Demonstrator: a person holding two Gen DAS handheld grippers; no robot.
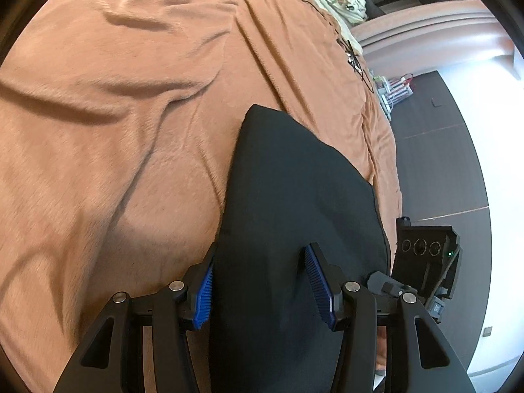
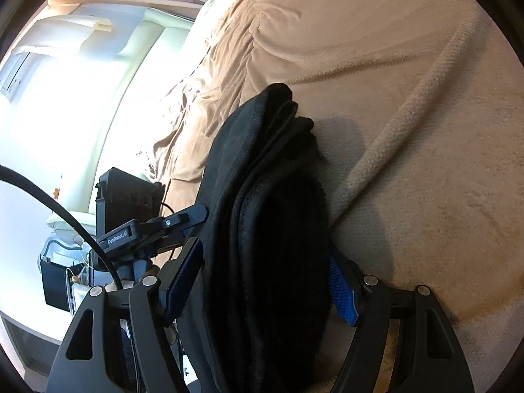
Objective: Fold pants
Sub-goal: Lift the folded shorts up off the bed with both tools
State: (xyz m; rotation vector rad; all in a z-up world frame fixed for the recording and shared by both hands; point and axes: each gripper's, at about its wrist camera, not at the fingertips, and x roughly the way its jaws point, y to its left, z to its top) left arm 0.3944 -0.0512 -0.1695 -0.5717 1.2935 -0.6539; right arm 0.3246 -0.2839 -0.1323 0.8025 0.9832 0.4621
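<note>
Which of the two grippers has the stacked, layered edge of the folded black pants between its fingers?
The right gripper: its view shows several stacked fabric edges of the black pants between its fingers. The left gripper straddles only a smooth, flat face.

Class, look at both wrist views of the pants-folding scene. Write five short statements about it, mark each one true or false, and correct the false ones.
1. The pants are black. True.
2. The pants lie on a bare wooden table. False: they rest on a tan fleece blanket.
3. In the right wrist view the pants show several stacked layers of cloth. True.
4. The pads on the left tongs are red. False: they are blue.
5. The right tongs have nothing between their fingers. False: the bundled pants fill the gap between them.
</note>
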